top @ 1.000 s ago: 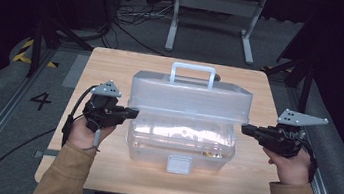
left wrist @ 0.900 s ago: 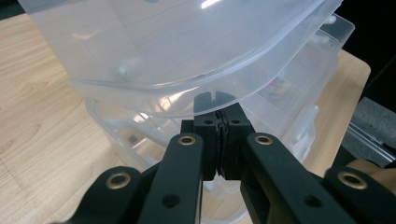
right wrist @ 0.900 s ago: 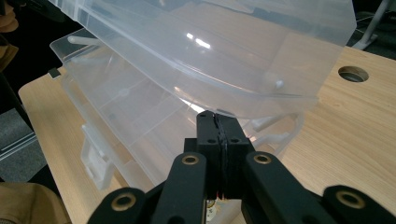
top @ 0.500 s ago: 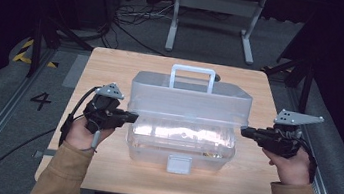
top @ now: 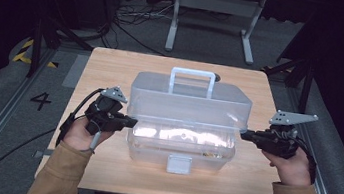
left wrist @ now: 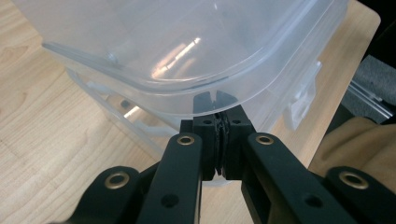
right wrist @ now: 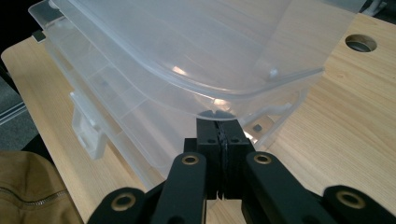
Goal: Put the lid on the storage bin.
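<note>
Lid (top: 190,97): clear, smooth, round-cornered plastic

Quick count: 1 clear plastic box (top: 181,146) mid-bench, w/ 1 lid (top: 189,102) tipped up on it. 1 white handle (top: 192,74) on the lid's 12 o'clock edge, 1 front latch (top: 178,164) at the box's 6 o'clock. 2 grippers: left gripper (top: 129,120) at the box's 9 o'clock, right gripper (top: 246,133) at 3 o'clock, 2 jaws each, pressed together. 1 bench (top: 113,69), w/ 1 round hole (right wrist: 360,43) near its 12 o'clock edge. 2 hands, 2 tan sleeves.
</note>
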A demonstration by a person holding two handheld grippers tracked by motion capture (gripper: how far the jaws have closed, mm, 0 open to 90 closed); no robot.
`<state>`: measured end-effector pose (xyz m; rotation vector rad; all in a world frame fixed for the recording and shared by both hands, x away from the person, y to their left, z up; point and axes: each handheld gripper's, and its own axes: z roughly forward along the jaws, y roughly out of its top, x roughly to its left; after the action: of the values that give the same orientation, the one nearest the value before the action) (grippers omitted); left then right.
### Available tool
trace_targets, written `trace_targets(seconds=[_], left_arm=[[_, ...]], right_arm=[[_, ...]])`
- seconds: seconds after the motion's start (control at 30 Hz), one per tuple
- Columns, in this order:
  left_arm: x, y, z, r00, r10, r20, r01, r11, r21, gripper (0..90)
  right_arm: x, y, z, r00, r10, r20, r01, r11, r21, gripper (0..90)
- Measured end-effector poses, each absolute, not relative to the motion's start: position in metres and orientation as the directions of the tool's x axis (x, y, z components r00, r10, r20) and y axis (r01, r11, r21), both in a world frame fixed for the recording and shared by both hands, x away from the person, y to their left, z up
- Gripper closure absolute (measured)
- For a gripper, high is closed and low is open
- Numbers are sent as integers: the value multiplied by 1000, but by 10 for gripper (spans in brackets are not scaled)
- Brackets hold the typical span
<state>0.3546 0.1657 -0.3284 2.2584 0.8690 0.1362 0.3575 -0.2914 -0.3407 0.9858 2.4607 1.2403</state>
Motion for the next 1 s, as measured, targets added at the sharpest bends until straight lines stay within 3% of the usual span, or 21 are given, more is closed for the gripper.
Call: trace_targets(seconds=[1.0], left_arm=[[356, 163, -335, 786, 604, -130, 574, -635, 518, 859]], right_arm=[[358, -281, -349, -781, 621, 73, 503, 554, 663, 886]])
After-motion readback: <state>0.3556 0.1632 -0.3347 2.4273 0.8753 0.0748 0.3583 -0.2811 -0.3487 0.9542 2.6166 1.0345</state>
